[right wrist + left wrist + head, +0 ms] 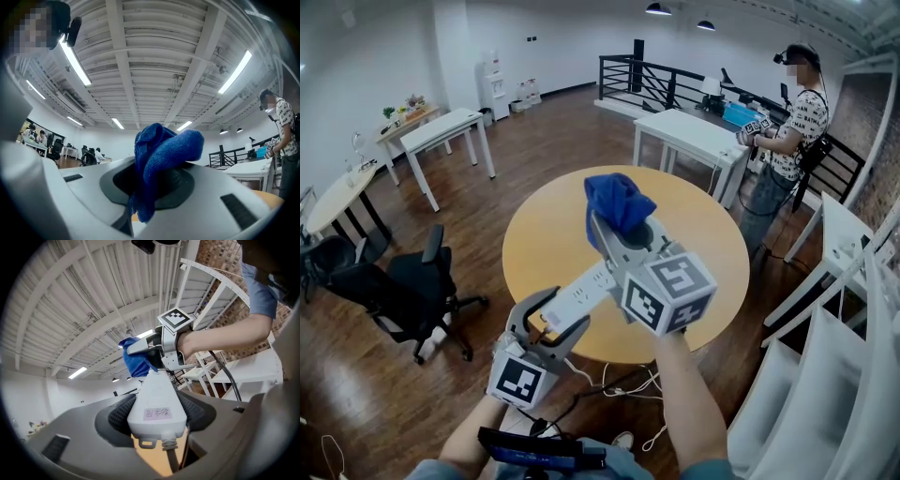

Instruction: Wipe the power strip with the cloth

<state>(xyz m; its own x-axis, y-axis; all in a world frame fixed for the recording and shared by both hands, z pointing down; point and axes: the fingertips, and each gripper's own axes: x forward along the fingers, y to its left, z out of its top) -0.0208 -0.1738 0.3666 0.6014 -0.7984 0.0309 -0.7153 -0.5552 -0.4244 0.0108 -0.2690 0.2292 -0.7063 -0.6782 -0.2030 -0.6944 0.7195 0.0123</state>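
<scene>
My left gripper (546, 323) is shut on the cable end of the white power strip (591, 286) and holds it in the air, slanting up over the near edge of the round yellow table (544, 244). In the left gripper view the power strip (157, 399) fills the gap between the dark pads, with its cable leaving downwards. My right gripper (619, 225) is shut on a bunched blue cloth (617, 202) at the strip's far end. In the right gripper view the cloth (161, 159) sticks up from between the jaws. From the left gripper view the cloth (136, 359) sits just past the strip's tip.
A person (792, 131) stands at the back right beside a white table (689, 136). A black office chair (403, 291) is left of the round table. White cables (619, 380) lie on the floor below the table edge. A white rack (844, 356) stands at the right.
</scene>
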